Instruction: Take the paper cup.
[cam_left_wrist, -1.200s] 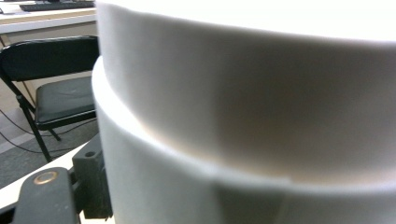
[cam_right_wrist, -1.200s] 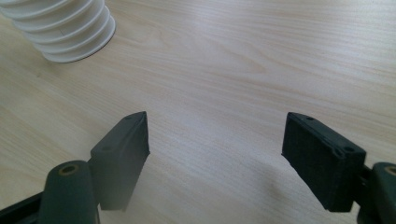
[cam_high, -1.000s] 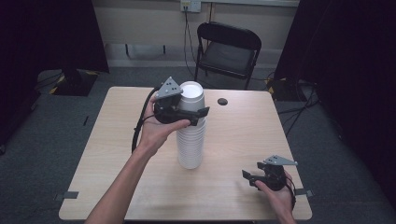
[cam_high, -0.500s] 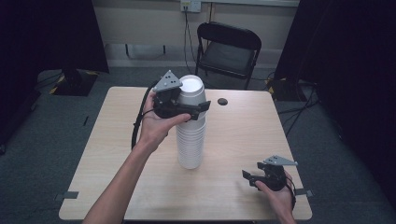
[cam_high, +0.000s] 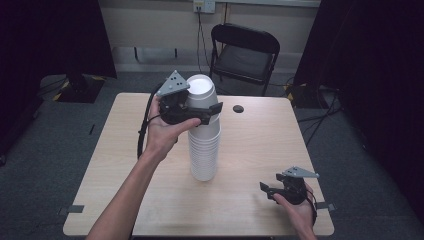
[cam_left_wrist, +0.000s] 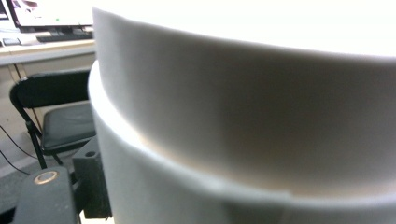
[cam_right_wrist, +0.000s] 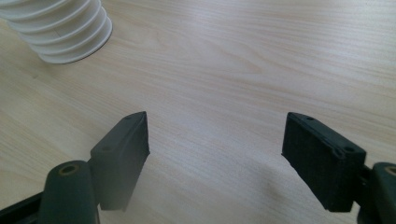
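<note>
A tall stack of white cups (cam_high: 204, 150) stands upside down in the middle of the wooden table (cam_high: 125, 150). My left gripper (cam_high: 202, 111) is shut on the top cup (cam_high: 200, 92), holding it partly raised off the stack. The left gripper view is very close to that cup's wall (cam_left_wrist: 243, 102), with the cup beneath it (cam_left_wrist: 177, 200) below and one black jaw at lower left. My right gripper (cam_high: 272, 190) rests open near the table's front right corner. In its own view the right gripper (cam_right_wrist: 217, 149) holds nothing, and the stack's base (cam_right_wrist: 65, 28) is at upper left.
A small dark round thing (cam_high: 238, 108) lies on the table behind the stack. A black folding chair (cam_high: 245, 55) stands past the far edge. The left gripper's cable (cam_high: 142, 135) hangs by the person's wrist. Bare tabletop lies to the left and right of the stack.
The left gripper has risen a little with the top cup, drawing it further off the stack. The right gripper has stayed put.
</note>
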